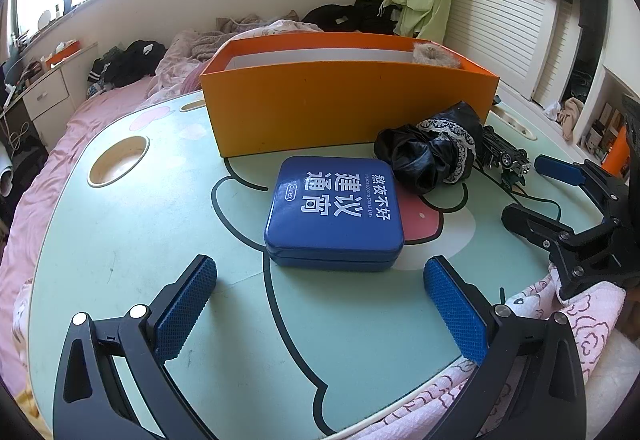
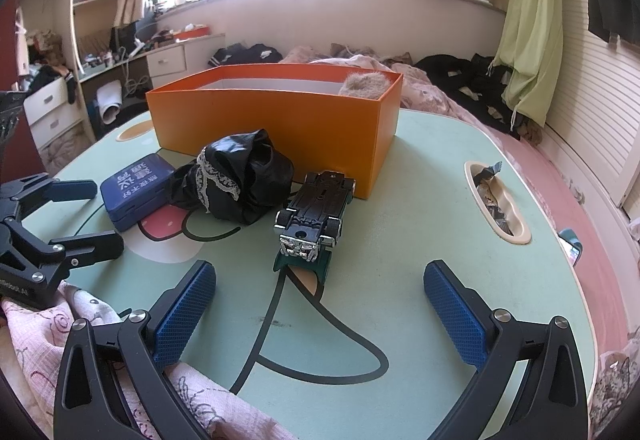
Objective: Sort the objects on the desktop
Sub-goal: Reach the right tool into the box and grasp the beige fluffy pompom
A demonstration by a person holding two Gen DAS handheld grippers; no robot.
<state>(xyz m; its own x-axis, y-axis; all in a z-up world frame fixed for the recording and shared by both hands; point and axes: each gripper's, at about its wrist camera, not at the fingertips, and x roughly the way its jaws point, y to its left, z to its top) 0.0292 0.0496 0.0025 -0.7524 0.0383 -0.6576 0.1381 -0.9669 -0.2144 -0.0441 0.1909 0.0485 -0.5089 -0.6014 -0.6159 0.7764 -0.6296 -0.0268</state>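
A blue tin (image 1: 334,212) with white lettering lies flat on the green cartoon table (image 1: 120,240). My left gripper (image 1: 320,268) stands open just short of the tin's near edge, nothing between its pads. To the tin's right are a bunched black cloth with lace trim (image 1: 432,152) and a toy car (image 2: 316,208), which lies upside down. My right gripper (image 2: 320,268) is open in front of the car, apart from it. Behind them stands an open orange box (image 2: 272,120) with a furry thing (image 2: 366,84) in its right corner.
The table has a round cup hole (image 1: 118,160) at the left and a slot (image 2: 496,204) holding wrappers at the right. Pink patterned fabric (image 2: 40,320) lies over the near edge. A bed with pink bedding and dark clothes surrounds the table.
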